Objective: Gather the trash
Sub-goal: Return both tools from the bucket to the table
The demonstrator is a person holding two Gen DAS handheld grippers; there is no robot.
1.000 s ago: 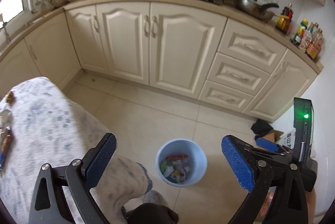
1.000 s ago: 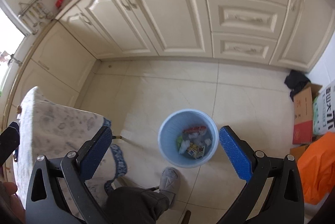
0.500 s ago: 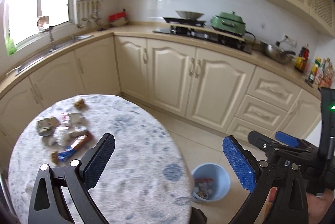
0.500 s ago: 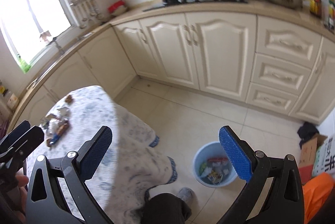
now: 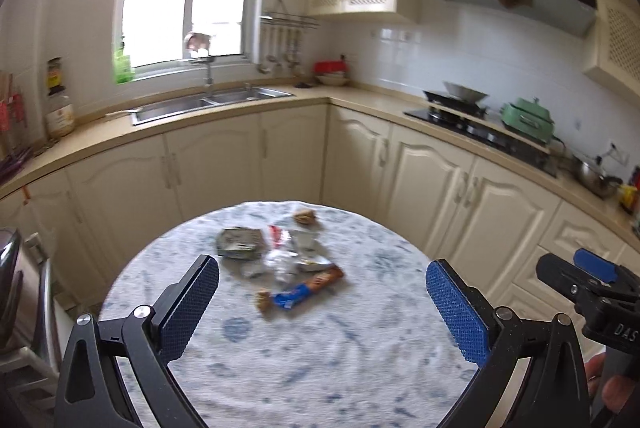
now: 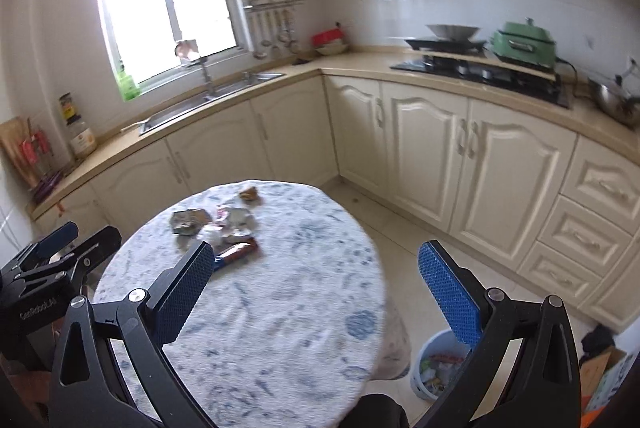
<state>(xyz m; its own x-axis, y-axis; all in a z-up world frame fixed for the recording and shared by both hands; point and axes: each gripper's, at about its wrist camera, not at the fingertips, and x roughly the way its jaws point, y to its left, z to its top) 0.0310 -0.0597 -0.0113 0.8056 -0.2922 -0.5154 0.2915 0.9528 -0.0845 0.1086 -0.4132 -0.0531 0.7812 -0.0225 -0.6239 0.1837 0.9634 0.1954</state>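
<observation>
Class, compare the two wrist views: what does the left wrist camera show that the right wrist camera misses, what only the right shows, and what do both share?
Only the left wrist view shows the metal appliance at its left edge. Only the right wrist view shows the blue bin with trash on the floor. Both show the round table with its wrapper pile, the sink and the green cooker.

Right gripper (image 6: 316, 284): jaws wide apart, empty. Wrappers (image 6: 224, 228) on round table (image 6: 280, 308), 11 o'clock; blue bin (image 6: 428, 368), 5 o'clock.

Glossy foil wrappers (image 5: 280, 256) lie on matt cloth tablecloth (image 5: 320, 348); steel sink (image 5: 212, 104) shines.
</observation>
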